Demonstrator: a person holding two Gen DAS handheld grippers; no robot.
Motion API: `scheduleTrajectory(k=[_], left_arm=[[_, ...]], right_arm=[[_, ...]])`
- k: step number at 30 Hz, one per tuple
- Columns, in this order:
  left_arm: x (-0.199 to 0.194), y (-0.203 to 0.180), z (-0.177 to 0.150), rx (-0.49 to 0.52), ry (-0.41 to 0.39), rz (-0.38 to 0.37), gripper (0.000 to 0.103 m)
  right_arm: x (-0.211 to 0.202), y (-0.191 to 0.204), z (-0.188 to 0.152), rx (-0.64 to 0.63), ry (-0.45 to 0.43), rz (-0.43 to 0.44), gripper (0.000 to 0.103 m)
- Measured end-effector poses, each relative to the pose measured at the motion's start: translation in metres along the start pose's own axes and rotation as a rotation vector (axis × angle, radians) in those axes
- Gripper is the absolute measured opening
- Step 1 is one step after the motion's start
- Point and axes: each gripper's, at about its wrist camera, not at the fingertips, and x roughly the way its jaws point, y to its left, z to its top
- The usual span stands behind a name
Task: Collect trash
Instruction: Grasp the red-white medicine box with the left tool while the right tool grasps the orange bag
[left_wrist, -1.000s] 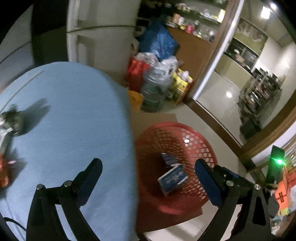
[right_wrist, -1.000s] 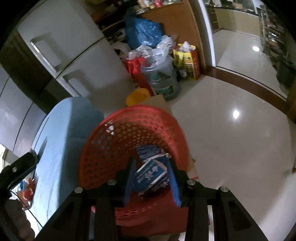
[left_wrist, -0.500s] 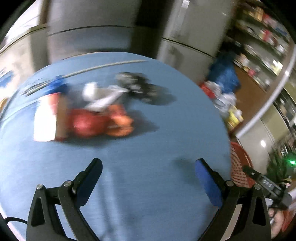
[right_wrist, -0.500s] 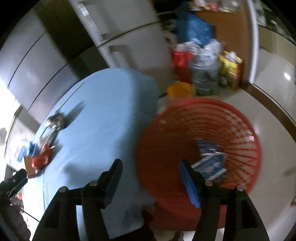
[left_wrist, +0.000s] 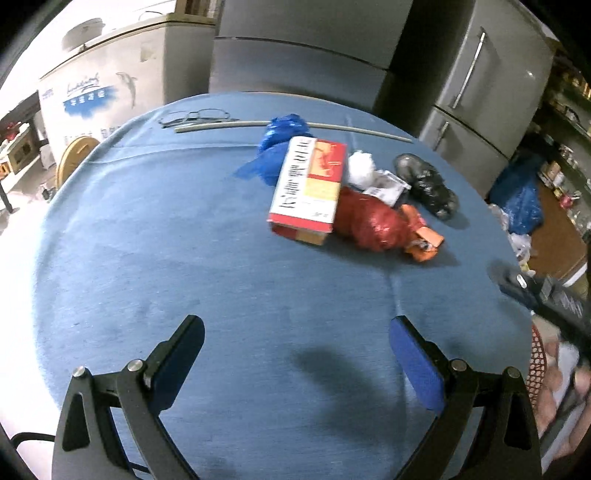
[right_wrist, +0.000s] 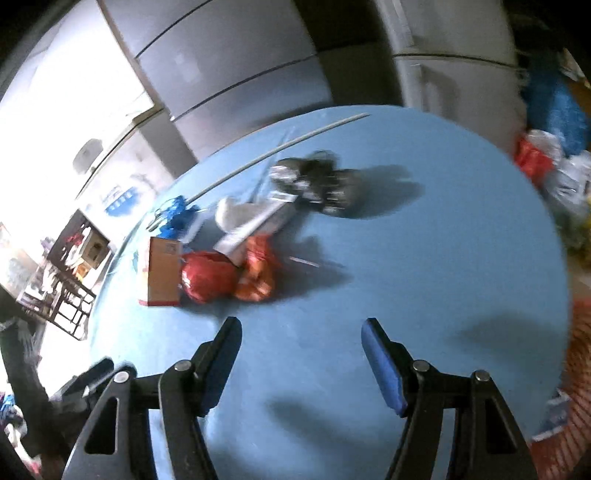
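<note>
Both my grippers hang over the blue surface (left_wrist: 155, 236), nothing in either. Left gripper (left_wrist: 295, 341): jaws spread wide, empty. Right gripper (right_wrist: 301, 345): jaws apart, empty.

Trash sits in one clump toward the far edge of the surface, well ahead of both. Red-and-white carton (left_wrist: 308, 188) lies flat on the near side: stiff, light by the look, flat faces, best taken across its narrow width. Crumpled red bag (left_wrist: 369, 221) touches the carton's right side: soft, will squash, so pinch a bunched fold. Orange wrapper (left_wrist: 424, 236) is at the bag's right end: thin, slippery, probably. Black crumpled bag (left_wrist: 424, 186) lies nearest the right edge; white wad (left_wrist: 360, 168) and blue plastic bag (left_wrist: 284, 147) sit behind the carton. All seem light. The red basket (right_wrist: 576, 369) shows just off the surface's right edge.
</note>
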Motion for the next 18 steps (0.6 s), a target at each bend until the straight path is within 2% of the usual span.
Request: scheduleTrajectory(k=[1,3,10,12,18], left_arm=[[-0.001,0.003,-0.001,-0.004,-0.002,0.004,0.1],[-0.004,0.009,0.001,-0.015,-0.01,0.008,0.1],[-0.001,0.009,0.031,-0.035,-0.052,-0.006,0.1],[0.003,0.005,0.044,-0.039,-0.061,-0.021,0.1],[0.03,-0.011,0.077,-0.037,-0.047,-0.031,0.1]], right_arm=[[0.007,0.004,0.004,-0.003,0.009,0.006,0.068],[0.026,0.016,0.015,-0.025,0.025,0.001,0.053],[0.069,0.027,0.034,-0.046,0.073,0.0,0.049],[0.082,0.03,0.033,-0.066,0.105,-0.003,0.038],[0.086,0.029,0.025,-0.088,0.104,-0.009,0.03]])
